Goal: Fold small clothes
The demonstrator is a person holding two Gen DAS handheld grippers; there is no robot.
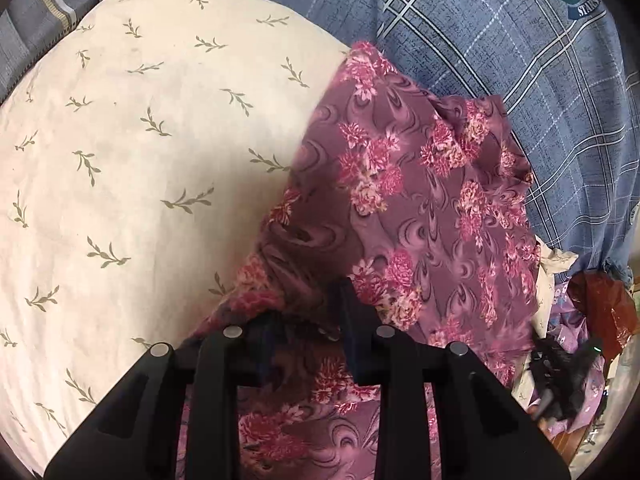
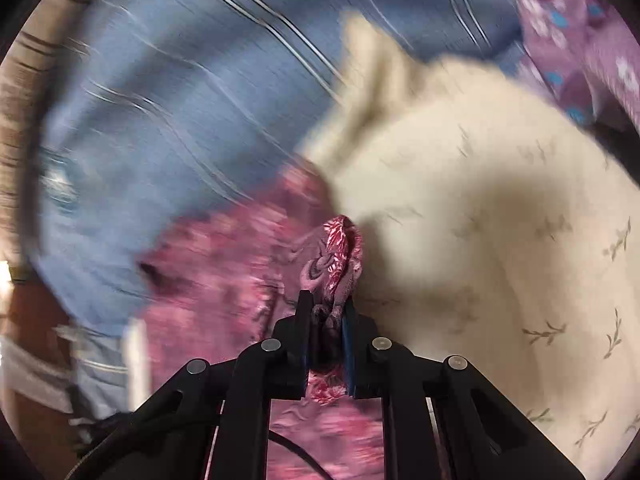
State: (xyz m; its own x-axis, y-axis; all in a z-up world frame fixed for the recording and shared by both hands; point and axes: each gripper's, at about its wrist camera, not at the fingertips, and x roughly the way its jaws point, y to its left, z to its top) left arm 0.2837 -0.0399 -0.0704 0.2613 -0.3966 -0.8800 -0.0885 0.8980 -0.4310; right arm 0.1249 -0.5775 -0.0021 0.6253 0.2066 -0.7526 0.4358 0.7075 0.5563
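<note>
A mauve garment with pink flowers lies crumpled across a cream leaf-print cushion and a blue plaid sheet. My left gripper is at its near edge, shut on a bunched fold; cloth drapes over and hides the left finger. In the blurred right wrist view, the same garment spreads to the left. My right gripper is shut on a gathered fold that sticks up past the fingertips. The cream cushion fills the right side there.
The blue plaid sheet covers the far side. A purple cloth with small flowers lies at the upper right. In the left wrist view, a reddish-brown bag, purple cloth and a black object crowd the lower right.
</note>
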